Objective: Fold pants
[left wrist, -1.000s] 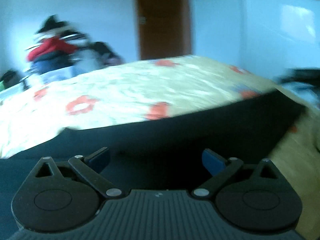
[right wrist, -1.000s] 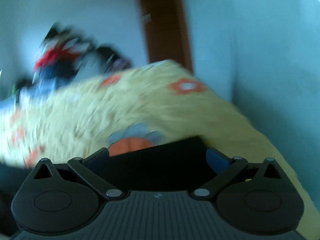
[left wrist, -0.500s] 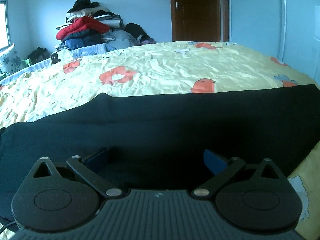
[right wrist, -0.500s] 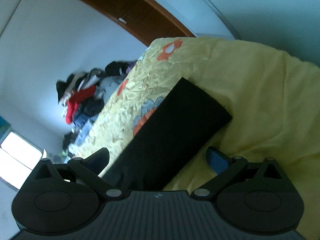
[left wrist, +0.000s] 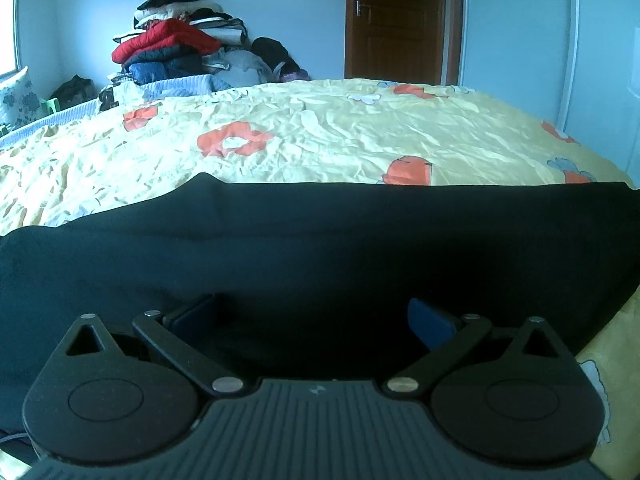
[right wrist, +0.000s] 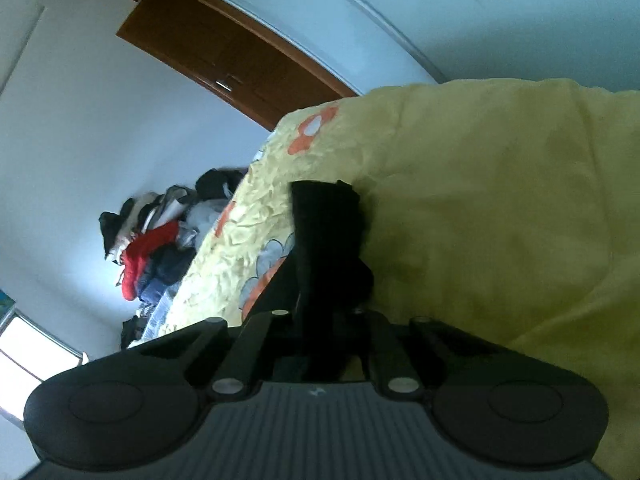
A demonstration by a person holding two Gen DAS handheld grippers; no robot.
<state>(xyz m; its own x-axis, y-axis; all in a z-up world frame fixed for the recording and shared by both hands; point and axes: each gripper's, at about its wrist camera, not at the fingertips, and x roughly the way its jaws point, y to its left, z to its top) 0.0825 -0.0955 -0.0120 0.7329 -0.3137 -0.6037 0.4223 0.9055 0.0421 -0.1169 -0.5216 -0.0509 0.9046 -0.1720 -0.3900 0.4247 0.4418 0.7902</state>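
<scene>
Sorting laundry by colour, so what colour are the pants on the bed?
The pants are plain black, with no visible pattern, best seen in the left wrist view.

One pair of black pants (left wrist: 320, 248) is lying along the near edge of one bed (left wrist: 320, 128), with two hand-held grippers, one clothes pile (left wrist: 176, 52) and one door (left wrist: 396, 20) showing.
</scene>
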